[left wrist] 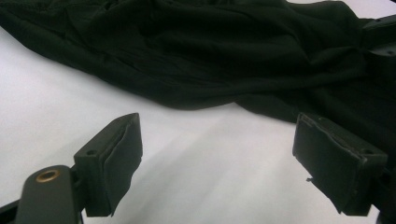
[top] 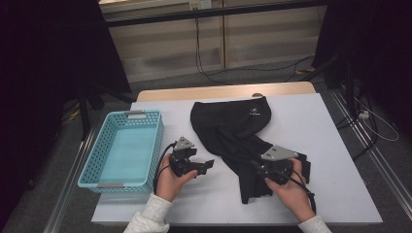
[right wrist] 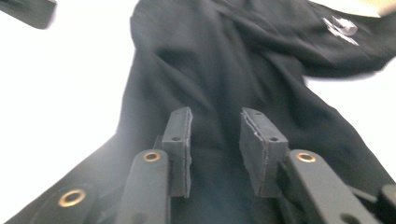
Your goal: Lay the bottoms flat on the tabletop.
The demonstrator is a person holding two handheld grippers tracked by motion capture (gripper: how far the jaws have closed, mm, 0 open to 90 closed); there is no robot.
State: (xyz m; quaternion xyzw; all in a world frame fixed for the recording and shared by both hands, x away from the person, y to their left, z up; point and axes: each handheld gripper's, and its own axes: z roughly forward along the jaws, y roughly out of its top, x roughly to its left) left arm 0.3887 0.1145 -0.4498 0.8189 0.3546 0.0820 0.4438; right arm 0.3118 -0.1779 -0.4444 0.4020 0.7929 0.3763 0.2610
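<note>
Item: black garment (top: 233,133), soft knit with a small white logo near its upper edge, lying crumpled and partly folded at centre frame in the high view, on the white table top (top: 335,160); its lower end trails toward the bottom right. Item: turquoise perforated basket (top: 92,167), left of centre, nothing inside it. Left gripper (top: 206,165), held in a hand at lower centre just left of the cloth, jaws spread wide over bare table, nothing between them; in the left gripper view the cloth's edge lies beyond the pads (left wrist: 116,158). Right gripper (right wrist: 215,144), lower right in the high view and resting over the garment's lower end, jaws narrowly parted above the fabric, no cloth pinched between them as far as can be seen. Progress, judged: folding looks begun but unfinished, the garment still rumpled and unevenly doubled; neatening, further folds and probable transfer to the basket remain.
</note>
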